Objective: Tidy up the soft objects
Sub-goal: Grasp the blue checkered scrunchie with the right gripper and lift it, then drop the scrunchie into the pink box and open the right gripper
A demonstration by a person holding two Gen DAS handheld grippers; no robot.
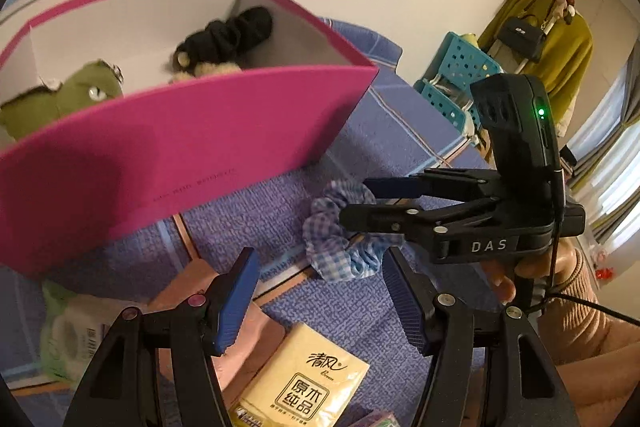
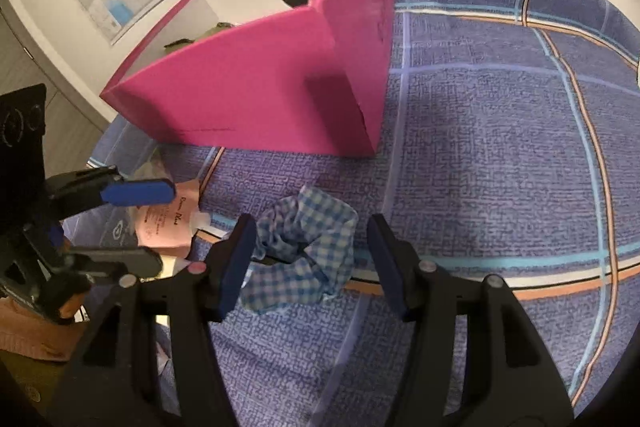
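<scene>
Both jaws apart; right gripper (image 2: 308, 263) straddles checked scrunchie (image 2: 308, 247), near pink box (image 2: 248, 99) edge.

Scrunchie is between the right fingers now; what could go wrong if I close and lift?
The scrunchie sits nearer one finger of the open right gripper, so closing may pinch only a fold and drop it. The left gripper hovers close beside, so the two could collide. The box wall is tall; a low carry might hit it.

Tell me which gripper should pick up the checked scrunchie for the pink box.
Right, probably. The right gripper is open with the checked scrunchie between its fingers. The left gripper is open short of it, over the tissue pack.
</scene>
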